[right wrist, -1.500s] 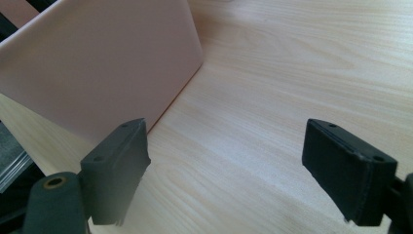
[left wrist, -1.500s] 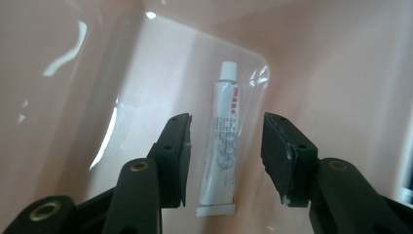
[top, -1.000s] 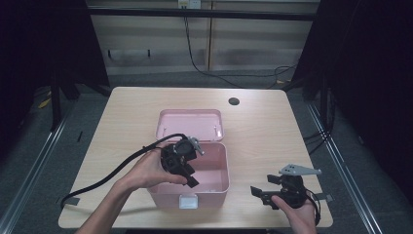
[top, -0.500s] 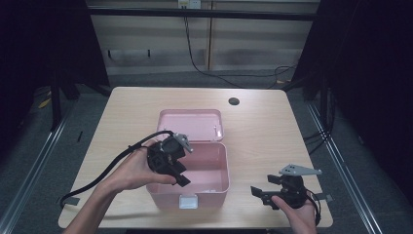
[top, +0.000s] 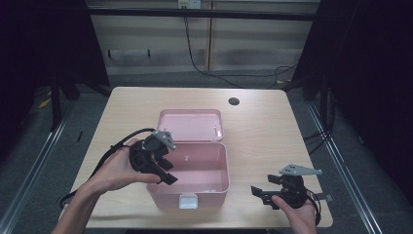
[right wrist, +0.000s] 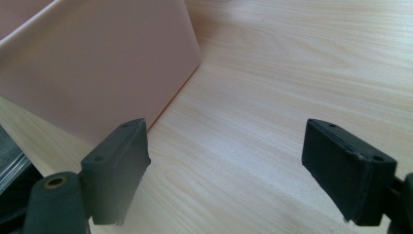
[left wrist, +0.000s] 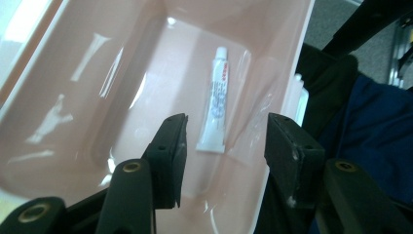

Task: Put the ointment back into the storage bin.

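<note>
I hold the left gripper (top: 164, 169) over the open pink plastic box (top: 214, 168) — jaws just opening, empty — the small white tube (left wrist: 215, 107) lies inside; right gripper (top: 267, 195) open on the desk (top: 258, 126), lid unclosed.

Round dark hole (top: 234, 101) near far table (top: 272, 126) edge; grey floor (top: 44, 146).

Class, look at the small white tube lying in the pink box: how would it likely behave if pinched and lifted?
The white tube looks small and thin, so probably light. Its flat crimped end suggests a soft body that may dent under a pinch. Lying flat on the glossy floor of the pink box, it might slide before it lifts.
</note>
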Demonstrator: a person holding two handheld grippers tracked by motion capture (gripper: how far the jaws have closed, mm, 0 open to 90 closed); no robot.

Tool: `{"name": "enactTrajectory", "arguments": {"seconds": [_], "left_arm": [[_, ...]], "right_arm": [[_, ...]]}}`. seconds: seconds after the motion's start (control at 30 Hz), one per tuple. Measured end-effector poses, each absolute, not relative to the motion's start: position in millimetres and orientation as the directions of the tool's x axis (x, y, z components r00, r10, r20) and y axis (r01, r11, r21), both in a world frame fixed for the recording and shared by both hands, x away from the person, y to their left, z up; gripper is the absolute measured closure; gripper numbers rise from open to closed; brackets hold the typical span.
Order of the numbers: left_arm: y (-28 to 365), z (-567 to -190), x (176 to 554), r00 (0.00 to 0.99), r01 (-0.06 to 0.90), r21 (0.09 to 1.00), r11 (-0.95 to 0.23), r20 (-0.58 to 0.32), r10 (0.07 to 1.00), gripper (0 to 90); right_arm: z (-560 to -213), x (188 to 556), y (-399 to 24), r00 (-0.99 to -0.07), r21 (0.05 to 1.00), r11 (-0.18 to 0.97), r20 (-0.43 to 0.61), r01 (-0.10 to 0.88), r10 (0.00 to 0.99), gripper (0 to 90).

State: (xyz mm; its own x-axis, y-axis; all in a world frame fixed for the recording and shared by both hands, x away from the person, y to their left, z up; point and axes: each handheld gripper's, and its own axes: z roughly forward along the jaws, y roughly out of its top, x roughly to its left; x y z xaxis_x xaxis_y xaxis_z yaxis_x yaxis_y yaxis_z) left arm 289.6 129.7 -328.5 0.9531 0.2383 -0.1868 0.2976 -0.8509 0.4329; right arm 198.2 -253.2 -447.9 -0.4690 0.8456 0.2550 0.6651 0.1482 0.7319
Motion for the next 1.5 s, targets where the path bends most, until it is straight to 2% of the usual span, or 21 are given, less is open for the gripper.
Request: {"name": "enactTrajectory", "arguments": {"seconds": [0.23,0.63,0.83,1.0,1.2,1.5], "left_arm": [[146,-327,286,0.951,0.306,0.426,-0.852,-0.174,0.255,49.5],[183,-326,284,0.937,0.347,0.46,-0.817,-0.204,0.284,45.9],[199,-331,282,0.92,0.392,0.478,-0.786,-0.227,0.32,41.3],[214,-335,278,0.923,0.385,0.498,-0.777,-0.214,0.32,36.4],[230,-341,275,0.904,0.428,0.482,-0.764,-0.214,0.371,30.6],[243,-360,272,0.897,0.442,0.485,-0.755,-0.234,0.375,22.7]], "right_arm": [[-448,198,-253,-0.47,0.732,0.149,0.254,0.665,0.845,16.8],[-448,199,-253,-0.466,0.729,0.149,0.254,0.668,0.848,17.0],[-448,199,-253,-0.465,0.731,0.147,0.254,0.667,0.848,17.0],[-448,198,-253,-0.463,0.729,0.145,0.256,0.669,0.849,17.0],[-449,200,-252,-0.465,0.728,0.151,0.251,0.669,0.849,17.0],[-449,199,-253,-0.456,0.734,0.141,0.249,0.665,0.854,17.0]]}}
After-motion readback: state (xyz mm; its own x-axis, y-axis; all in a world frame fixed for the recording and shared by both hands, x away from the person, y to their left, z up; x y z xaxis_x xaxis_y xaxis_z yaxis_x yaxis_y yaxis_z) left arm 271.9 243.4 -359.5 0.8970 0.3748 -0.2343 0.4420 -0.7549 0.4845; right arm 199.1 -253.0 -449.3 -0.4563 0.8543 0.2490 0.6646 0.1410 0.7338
